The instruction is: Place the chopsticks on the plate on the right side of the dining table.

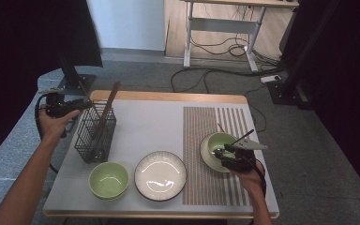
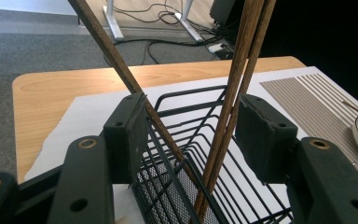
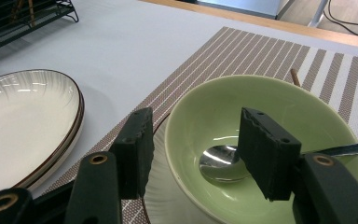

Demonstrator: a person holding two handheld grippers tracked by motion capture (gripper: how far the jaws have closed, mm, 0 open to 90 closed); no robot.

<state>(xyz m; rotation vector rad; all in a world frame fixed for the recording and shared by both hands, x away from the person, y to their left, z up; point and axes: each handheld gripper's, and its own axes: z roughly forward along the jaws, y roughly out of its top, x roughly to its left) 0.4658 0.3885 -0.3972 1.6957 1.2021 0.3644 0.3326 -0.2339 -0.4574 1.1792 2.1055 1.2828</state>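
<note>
While betw. left tongs (image 2: 191,135): chopsticks (image 2: 228,112) near-upright.

Chopsticks in wire basket, spoon in green bowl

Brown wooden chopsticks (image 2: 228,100) stand tilted in a black wire basket (image 1: 95,133) at the table's left edge. At the right, a green bowl (image 3: 261,140) sits upright on a plate on the striped mat, a metal spoon (image 3: 221,163) lying inside.

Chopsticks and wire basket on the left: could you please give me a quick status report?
Left gripper open, jaws straddling the chopsticks in the wire basket, no grip. Right gripper open over the green bowl with spoon. Nothing in the way.
</note>
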